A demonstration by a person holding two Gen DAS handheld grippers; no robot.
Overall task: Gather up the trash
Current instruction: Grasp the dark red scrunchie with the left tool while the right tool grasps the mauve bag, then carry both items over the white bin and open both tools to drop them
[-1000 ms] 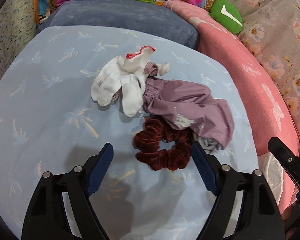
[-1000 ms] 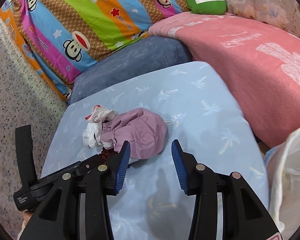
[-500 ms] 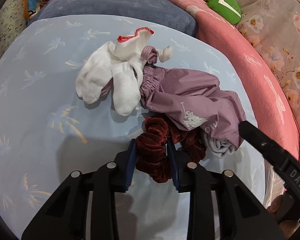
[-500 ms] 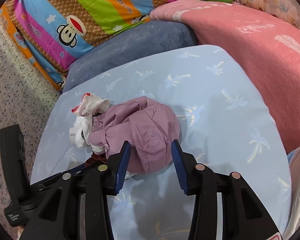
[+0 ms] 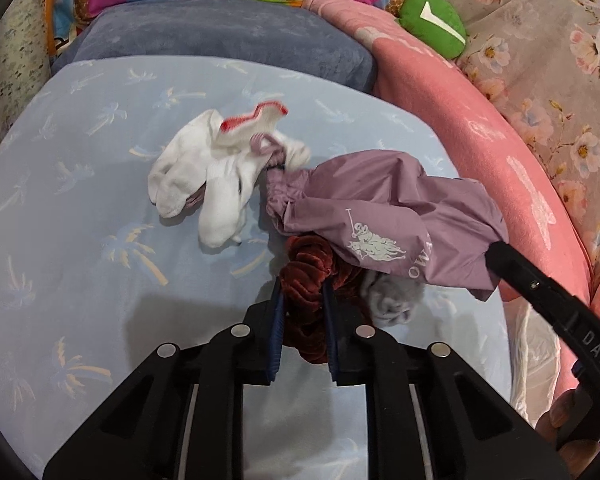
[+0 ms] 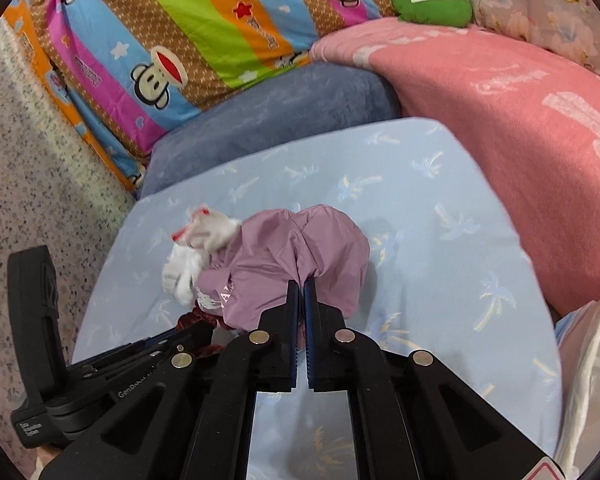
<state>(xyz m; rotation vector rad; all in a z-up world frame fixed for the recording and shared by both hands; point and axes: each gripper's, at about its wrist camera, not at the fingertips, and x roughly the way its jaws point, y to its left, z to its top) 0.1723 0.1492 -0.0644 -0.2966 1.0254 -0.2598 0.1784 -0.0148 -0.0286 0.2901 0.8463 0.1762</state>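
A dark red velvet scrunchie [image 5: 306, 276] lies on the light blue palm-print sheet [image 5: 80, 240]. My left gripper [image 5: 303, 292] is shut on the scrunchie. A mauve sleeve cover [image 5: 384, 220] lies over the scrunchie's far side and shows in the right wrist view [image 6: 284, 264] too. My right gripper [image 6: 300, 286] is shut on a fold of the mauve sleeve cover. A white glove with a red cuff [image 5: 216, 172] lies left of the sleeve, also in the right wrist view [image 6: 196, 256]. A grey cloth [image 5: 392, 304] sits beside the scrunchie.
A grey-blue cushion [image 5: 220, 36] and a striped monkey-print pillow [image 6: 188, 40] lie behind. A pink blanket [image 6: 500, 128] borders the right side, with a green plush [image 5: 432, 24] beyond. A white plastic bag [image 6: 592, 380] hangs at the right edge.
Both grippers moved forward and shut: the left one on the scrunchie, the right one on the mauve sleeve cover. The sleeve cover is now pinched up into a fold.
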